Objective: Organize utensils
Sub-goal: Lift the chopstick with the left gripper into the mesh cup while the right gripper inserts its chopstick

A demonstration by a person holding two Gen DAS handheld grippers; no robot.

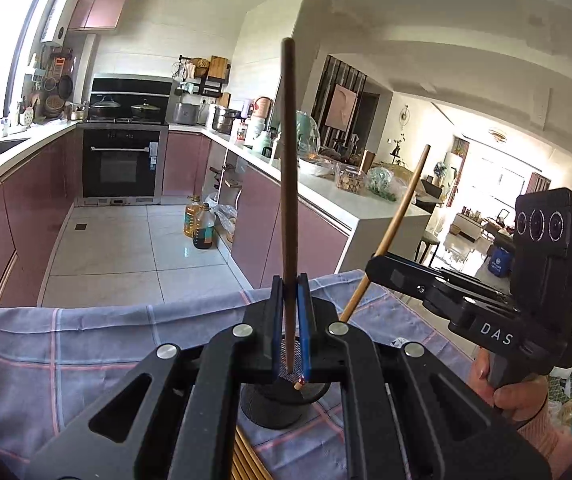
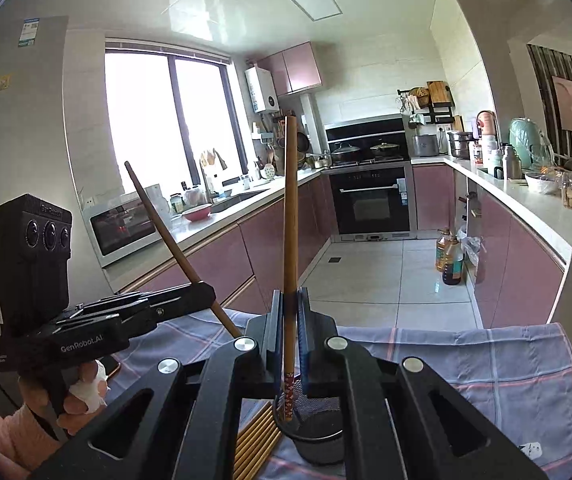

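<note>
My left gripper [image 1: 291, 300] is shut on a dark brown chopstick [image 1: 288, 168], held upright with its lower tip over the black mesh holder [image 1: 274, 404]. My right gripper [image 2: 291, 312] is shut on a light brown chopstick [image 2: 290, 216] whose patterned tip dips into the same black mesh holder [image 2: 320, 440]. In the left wrist view the right gripper [image 1: 374, 268] enters from the right with its light chopstick [image 1: 398, 216] slanted toward the holder. In the right wrist view the left gripper [image 2: 202, 292] enters from the left with its dark chopstick [image 2: 166, 224].
The holder stands on a grey-blue checked cloth [image 1: 66, 344] over the table. A bamboo mat [image 2: 256, 440] lies beside the holder. Beyond the table edge are a tiled floor [image 1: 126, 248], pink cabinets and oil bottles [image 1: 200, 224].
</note>
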